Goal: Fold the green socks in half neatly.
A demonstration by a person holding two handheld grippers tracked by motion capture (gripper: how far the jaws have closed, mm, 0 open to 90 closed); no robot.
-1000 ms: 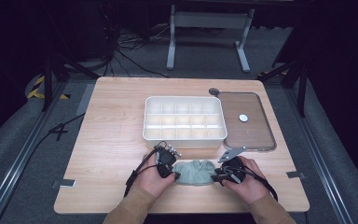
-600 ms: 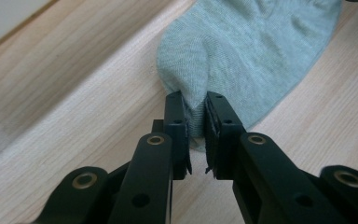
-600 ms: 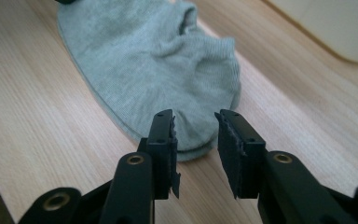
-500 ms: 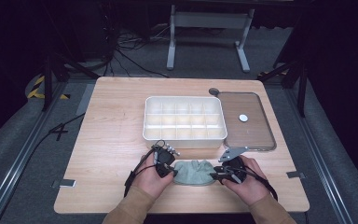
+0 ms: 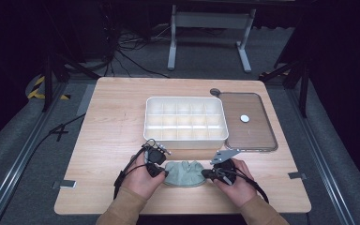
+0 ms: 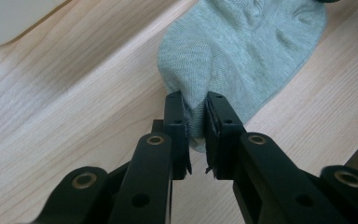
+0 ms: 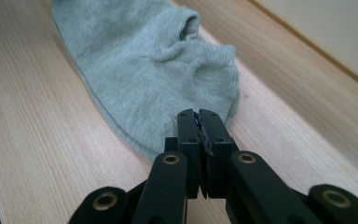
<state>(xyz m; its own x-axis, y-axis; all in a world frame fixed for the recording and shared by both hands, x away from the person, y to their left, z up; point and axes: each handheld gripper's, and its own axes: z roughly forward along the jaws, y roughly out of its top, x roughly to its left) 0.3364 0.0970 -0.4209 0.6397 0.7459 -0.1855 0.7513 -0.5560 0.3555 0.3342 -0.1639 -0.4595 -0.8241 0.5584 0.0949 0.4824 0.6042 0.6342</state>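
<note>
A grey-green ankle sock (image 5: 185, 172) lies rumpled near the front edge of the wooden table (image 5: 112, 126), between the person's two hands. My left gripper (image 5: 165, 173) is at its left end. In the left gripper view that gripper (image 6: 195, 100) is shut on a fold of the sock (image 6: 247, 42), with cloth showing between the jaws. My right gripper (image 5: 205, 174) is at the sock's right end. In the right gripper view its jaws (image 7: 198, 114) are pressed tight together at the edge of the sock (image 7: 154, 65).
A white box of several empty compartments (image 5: 186, 119) stands just behind the hands. To its right lies a brown tray (image 5: 258, 136) with a small white disc (image 5: 244, 118) on it. Bare wood stretches to the left.
</note>
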